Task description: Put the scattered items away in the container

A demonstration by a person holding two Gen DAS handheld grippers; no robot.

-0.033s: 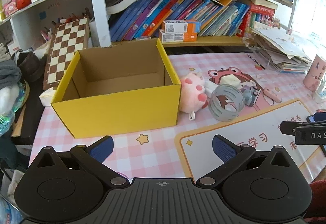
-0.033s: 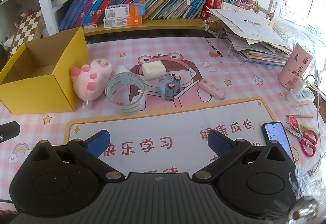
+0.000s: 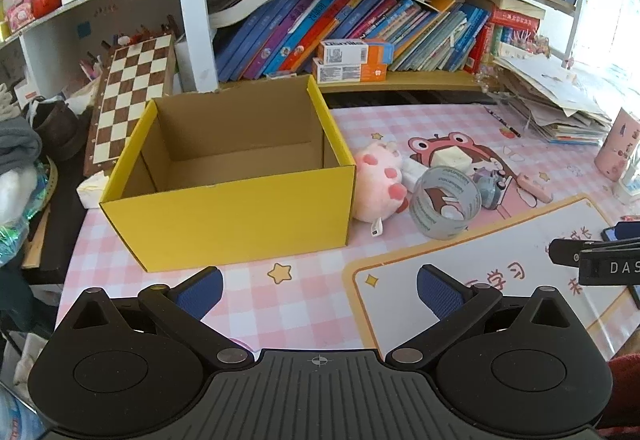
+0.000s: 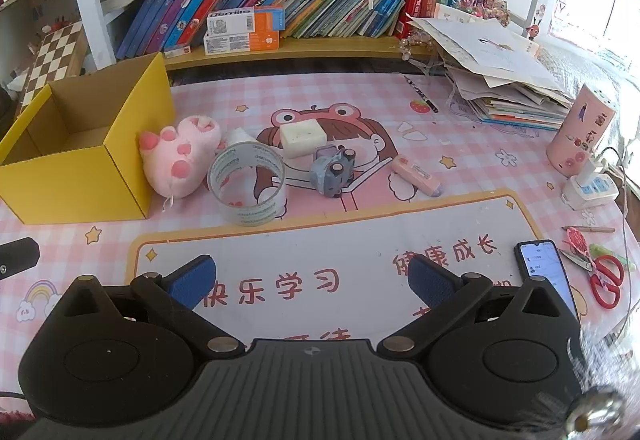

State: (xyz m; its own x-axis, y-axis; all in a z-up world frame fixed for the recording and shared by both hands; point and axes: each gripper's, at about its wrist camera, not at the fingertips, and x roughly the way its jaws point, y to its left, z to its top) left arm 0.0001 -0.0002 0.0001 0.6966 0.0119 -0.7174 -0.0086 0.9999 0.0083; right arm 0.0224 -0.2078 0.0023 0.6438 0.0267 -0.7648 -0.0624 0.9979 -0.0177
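Note:
An open yellow cardboard box [image 3: 224, 216] [image 4: 76, 180] stands empty on the pink mat. Right of it lie a pink plush paw [image 3: 378, 182] [image 4: 180, 156], a clear tape roll [image 3: 444, 202] [image 4: 248, 184], a white block [image 4: 302, 138], a small blue toy camera [image 4: 332, 170] and a pink correction-tape case [image 4: 416, 174]. My left gripper [image 3: 320, 286] is open and empty in front of the box. My right gripper [image 4: 312, 278] is open and empty, nearer than the tape roll; its side shows in the left wrist view [image 3: 596, 260].
A phone [image 4: 546, 272], red scissors [image 4: 606, 280], a power strip [image 4: 590, 188] and a pink cylinder [image 4: 580, 130] sit at the right. A paper stack [image 4: 508, 92] and bookshelf [image 4: 280, 12] line the back. A chessboard [image 3: 130, 96] leans left of the box.

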